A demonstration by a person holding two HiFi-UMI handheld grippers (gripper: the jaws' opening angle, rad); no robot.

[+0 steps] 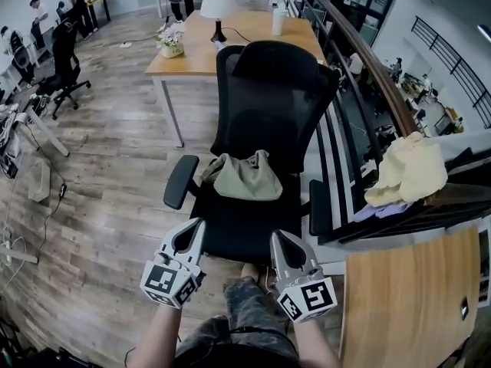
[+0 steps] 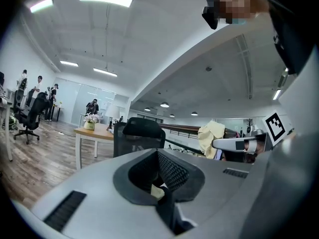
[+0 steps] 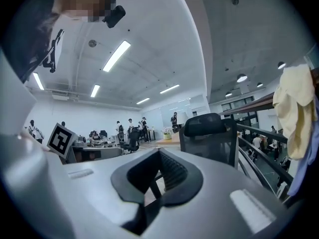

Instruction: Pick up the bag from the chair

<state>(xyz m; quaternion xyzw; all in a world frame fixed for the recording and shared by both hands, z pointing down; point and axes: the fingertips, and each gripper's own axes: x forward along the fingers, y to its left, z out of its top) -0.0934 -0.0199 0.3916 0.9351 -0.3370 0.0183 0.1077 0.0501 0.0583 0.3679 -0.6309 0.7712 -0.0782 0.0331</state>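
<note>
Olive-beige bag point(image 1: 244, 178), slumped and creased, probably soft fabric, lies at the back of the seat of a black mesh-backed office chair point(image 1: 276, 90), between the padded armrests. The chair stands on a grey-brown plank floor point(image 1: 115, 167) in an open office, with a light wooden desk point(image 1: 196, 52) behind it and a pale yellow cloth point(image 1: 410, 169) draped on the railing to the right. Left gripper point(image 1: 198, 227) and right gripper point(image 1: 278, 238) have their jaws fully closed on nothing, near the seat's front edge and clear of the bag.

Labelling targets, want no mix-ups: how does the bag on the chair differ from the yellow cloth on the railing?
Colour: the bag is olive-grey; the yellow cloth is pale yellow.
Place: the bag lies on the chair seat against the backrest; the cloth hangs over the handrail to the chair's right.
Shared: both are soft and slumped.
</note>
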